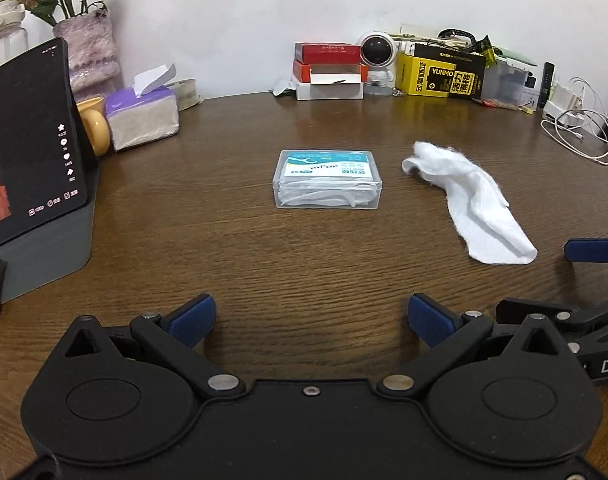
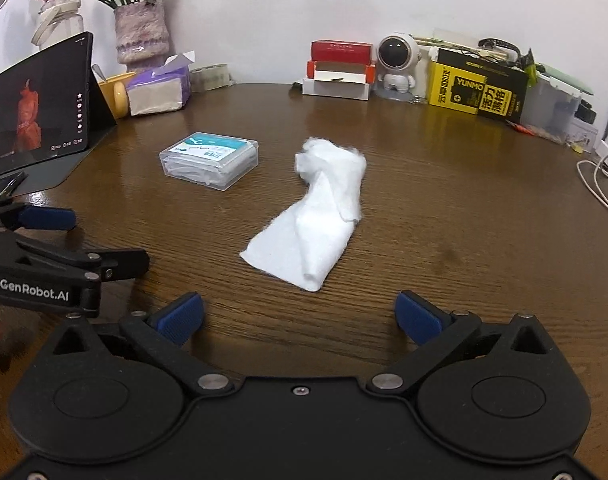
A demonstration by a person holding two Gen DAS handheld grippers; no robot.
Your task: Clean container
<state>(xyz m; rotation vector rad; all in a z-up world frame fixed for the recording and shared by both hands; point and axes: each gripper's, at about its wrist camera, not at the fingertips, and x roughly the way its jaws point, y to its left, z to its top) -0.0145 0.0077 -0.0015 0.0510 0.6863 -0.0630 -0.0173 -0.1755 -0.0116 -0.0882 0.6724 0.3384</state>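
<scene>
One clear container (image 1: 327, 179) and one white cloth (image 1: 469, 200) just right of it lie on the brown wooden table (image 1: 304, 256); left gripper (image 1: 311, 320) and right gripper (image 2: 300, 316) are both spread, holding nothing.

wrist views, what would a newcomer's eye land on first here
Probably the clear plastic container with its blue-and-white label, lying shut in the middle of the brown wooden table. Beside it, apart, lies a crumpled white cloth, straight ahead of the open right gripper. The left gripper, also open, faces the container.
</scene>
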